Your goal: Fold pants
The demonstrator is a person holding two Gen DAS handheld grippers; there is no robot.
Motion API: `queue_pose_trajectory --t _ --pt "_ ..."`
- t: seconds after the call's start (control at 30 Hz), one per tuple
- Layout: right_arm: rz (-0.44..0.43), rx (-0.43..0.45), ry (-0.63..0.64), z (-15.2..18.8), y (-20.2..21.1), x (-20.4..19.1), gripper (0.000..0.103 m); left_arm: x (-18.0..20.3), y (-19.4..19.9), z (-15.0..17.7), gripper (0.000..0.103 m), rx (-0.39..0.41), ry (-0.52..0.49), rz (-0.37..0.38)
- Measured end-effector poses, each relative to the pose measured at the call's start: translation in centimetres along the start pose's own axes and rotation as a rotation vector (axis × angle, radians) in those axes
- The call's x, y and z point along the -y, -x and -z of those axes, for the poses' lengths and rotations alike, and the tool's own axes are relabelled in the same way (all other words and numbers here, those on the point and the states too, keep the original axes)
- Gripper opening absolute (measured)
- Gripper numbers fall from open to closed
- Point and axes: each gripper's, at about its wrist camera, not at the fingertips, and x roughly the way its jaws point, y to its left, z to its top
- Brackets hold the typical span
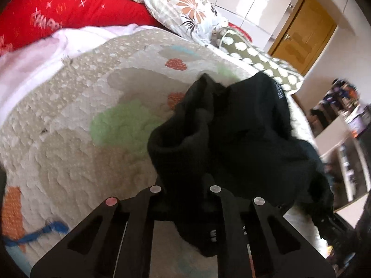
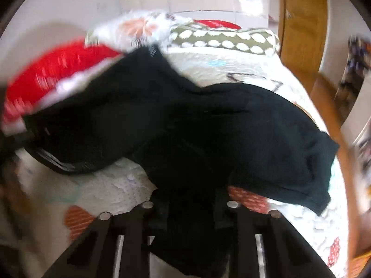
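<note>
The black pants (image 1: pixel 231 134) hang bunched and lifted above a patterned quilt (image 1: pixel 81 127) on a bed. My left gripper (image 1: pixel 185 192) is shut on the pants, with black cloth filling the gap between its fingers and draping down below them. In the right wrist view the pants (image 2: pixel 208 125) spread across the quilt (image 2: pixel 231 64), one leg end at the right near the bed edge. My right gripper (image 2: pixel 191 199) is shut on the pants too, with cloth bunched between its fingers. The view is blurred by motion.
A red pillow (image 1: pixel 69 11), a floral pillow (image 1: pixel 183 7) and a green dotted pillow (image 1: pixel 255 55) lie at the head of the bed. A wooden door (image 1: pixel 301 30) and cluttered shelves (image 1: pixel 347 127) stand to the right, past the bed edge.
</note>
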Motion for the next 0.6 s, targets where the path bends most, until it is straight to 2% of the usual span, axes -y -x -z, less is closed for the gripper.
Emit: queue_pose_trajectory --t 0.07,0.17,0.27,0.33,0.37,0.47,0.53,0.6 --pt "-0.078 0.028 -0.041 0.2 2.9 2.1 0.02 0.1 1.8 0.1 0.008 0.015 -0.005 0.036" --pt "-0.105 0.098 -0.038 0.7 8.0 4.0 0.02 0.3 5.5 1.2 0.008 0.048 -0.062 0.101" --pt "-0.119 0.111 0.006 3.4 12.8 5.8 0.02 -0.8 7.9 3.0 0.008 0.042 -0.1 0.103" --pt "-0.077 0.094 0.01 5.6 14.5 7.3 0.02 -2.7 8.6 4.9 0.008 0.009 -0.084 0.081" --pt "-0.008 0.063 0.001 7.2 15.3 8.7 0.02 -3.2 8.6 5.9 0.008 -0.014 -0.087 0.068" --pt "0.116 -0.023 -0.093 10.4 15.8 12.6 0.02 -4.1 8.5 8.8 0.008 -0.062 -0.098 0.034" --pt "0.209 -0.034 -0.173 12.2 16.6 15.2 0.02 -4.5 8.8 10.0 0.008 -0.069 -0.083 0.027" --pt "0.239 -0.012 -0.205 12.5 17.7 16.6 0.02 -4.7 9.4 10.3 0.008 -0.065 -0.053 0.039"
